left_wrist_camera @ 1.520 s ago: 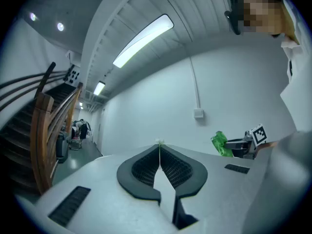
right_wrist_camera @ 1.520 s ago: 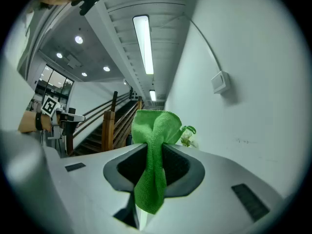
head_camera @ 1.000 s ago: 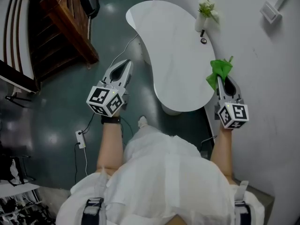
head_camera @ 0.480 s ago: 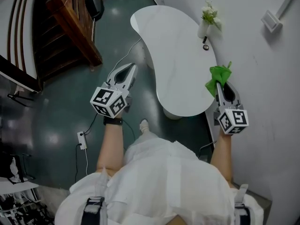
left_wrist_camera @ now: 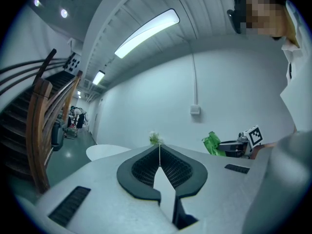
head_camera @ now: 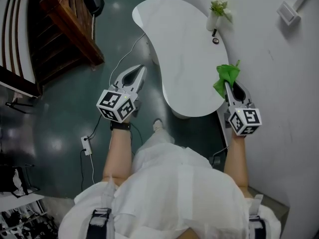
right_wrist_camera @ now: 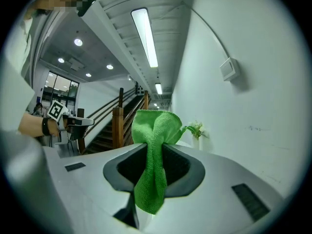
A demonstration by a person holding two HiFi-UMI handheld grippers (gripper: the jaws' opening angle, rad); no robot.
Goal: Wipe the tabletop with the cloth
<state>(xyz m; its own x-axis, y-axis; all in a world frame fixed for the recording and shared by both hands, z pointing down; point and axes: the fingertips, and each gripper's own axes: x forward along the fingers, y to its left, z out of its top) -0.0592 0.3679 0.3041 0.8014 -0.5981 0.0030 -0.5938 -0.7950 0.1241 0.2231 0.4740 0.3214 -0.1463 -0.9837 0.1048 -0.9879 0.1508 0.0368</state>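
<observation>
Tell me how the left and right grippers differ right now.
The left gripper is shut on nothing; the right gripper is shut on the cloth. The left hangs over the floor beside the table; the right is at the table's near edge by the wall. Both point forward.

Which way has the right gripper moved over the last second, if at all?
Yes, slightly: right gripper with the cloth shifted left, away from the wall box, toward the tabletop.

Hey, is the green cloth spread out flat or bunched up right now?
Bunched up: the right gripper has its jaws pinching the cloth into a narrow twist, with a crumpled wad beyond the tips.
</observation>
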